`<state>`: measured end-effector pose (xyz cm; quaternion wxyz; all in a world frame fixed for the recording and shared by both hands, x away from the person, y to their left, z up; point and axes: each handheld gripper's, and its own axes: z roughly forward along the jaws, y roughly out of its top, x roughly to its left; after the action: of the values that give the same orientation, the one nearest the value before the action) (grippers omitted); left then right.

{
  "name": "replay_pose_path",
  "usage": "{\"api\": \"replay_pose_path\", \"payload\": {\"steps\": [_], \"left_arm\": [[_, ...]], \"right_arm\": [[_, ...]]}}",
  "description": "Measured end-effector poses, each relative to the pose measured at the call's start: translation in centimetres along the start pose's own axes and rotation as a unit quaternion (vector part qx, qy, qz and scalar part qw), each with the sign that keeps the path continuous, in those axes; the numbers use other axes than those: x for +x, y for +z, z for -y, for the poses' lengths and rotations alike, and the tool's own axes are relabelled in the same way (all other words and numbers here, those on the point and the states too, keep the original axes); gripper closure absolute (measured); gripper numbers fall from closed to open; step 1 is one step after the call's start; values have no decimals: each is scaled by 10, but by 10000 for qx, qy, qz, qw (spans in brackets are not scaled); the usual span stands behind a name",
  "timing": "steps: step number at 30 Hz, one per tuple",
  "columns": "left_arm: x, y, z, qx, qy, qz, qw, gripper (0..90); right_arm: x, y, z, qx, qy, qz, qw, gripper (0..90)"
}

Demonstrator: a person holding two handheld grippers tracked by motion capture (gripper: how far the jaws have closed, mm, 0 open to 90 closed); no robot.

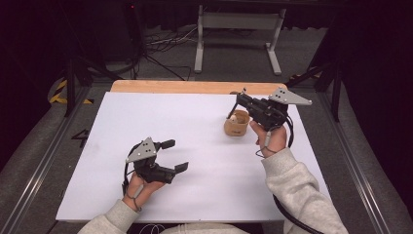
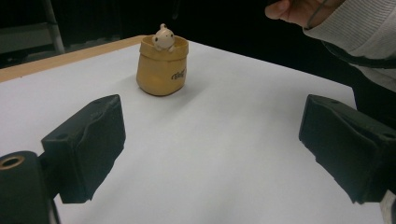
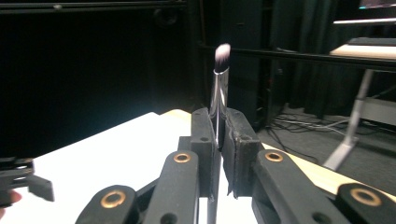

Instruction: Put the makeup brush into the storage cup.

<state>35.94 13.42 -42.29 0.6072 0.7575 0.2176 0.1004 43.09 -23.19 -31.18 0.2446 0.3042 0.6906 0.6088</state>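
- Holding a makeup brush [image 3: 219, 88] is what your right gripper [image 3: 219, 140] is doing now: its jaws are clamped on the shiny metal handle, and the bristle tip stands up above them, pale at the end and dark lower down
- Seen from the high view, that right gripper [image 1: 242, 103] hangs over the far right part of the white table [image 1: 195, 195], just above and beside the small tan pot [image 1: 236, 124]
- Your left gripper [image 1: 174, 156] sits low over the near left of the table with its jaws wide apart and nothing between them; in the left gripper view its two black pads [image 2: 88, 144] frame the pot [image 2: 162, 67], which stands well ahead of them
- A small pale figure [image 2: 163, 37] peeks out at the rim of the pot, so the opening is likely tight
- Expect the brush to be very light and stiff along the handle, soft only at the bristles; the polished metal looks slippery, so it could slide or swing in the pads if you jolt it
- Keep your hold on the handle, never on the bristles, which would crush and splay
- The pot looks light too, and may tip if the brush knocks its rim; steady it with your free gripper by the wall, low down, if you need to
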Motion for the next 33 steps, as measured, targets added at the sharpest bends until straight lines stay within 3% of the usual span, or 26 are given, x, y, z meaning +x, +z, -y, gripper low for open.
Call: {"api": "replay_pose_path", "payload": {"steps": [7, 11, 15, 22, 29, 33], "left_arm": [[0, 0, 0, 8, -22, -18, 10000, 85], [0, 0, 0, 16, -56, -26, 10000, 89], [0, 1, 0, 35, -44, -23, 10000, 92], [0, 1, 0, 27, -82, -24, 10000, 92], [0, 1, 1, 57, -15, -53, 10000, 89], [0, 1, 1, 54, -20, -48, 10000, 89]], "right_arm": [[-6, 2, 0, 8, -122, 337, 9994, 837], [-9, 1, 1, -109, -205, 642, 9977, 837], [-13, 0, 3, -59, -263, 834, 9961, 837], [-21, 2, 9, 1, -221, 979, 9950, 837], [-28, 5, 16, -100, -164, 933, 9954, 836], [-32, 9, 22, 13, -196, 1013, 9947, 836]]}}
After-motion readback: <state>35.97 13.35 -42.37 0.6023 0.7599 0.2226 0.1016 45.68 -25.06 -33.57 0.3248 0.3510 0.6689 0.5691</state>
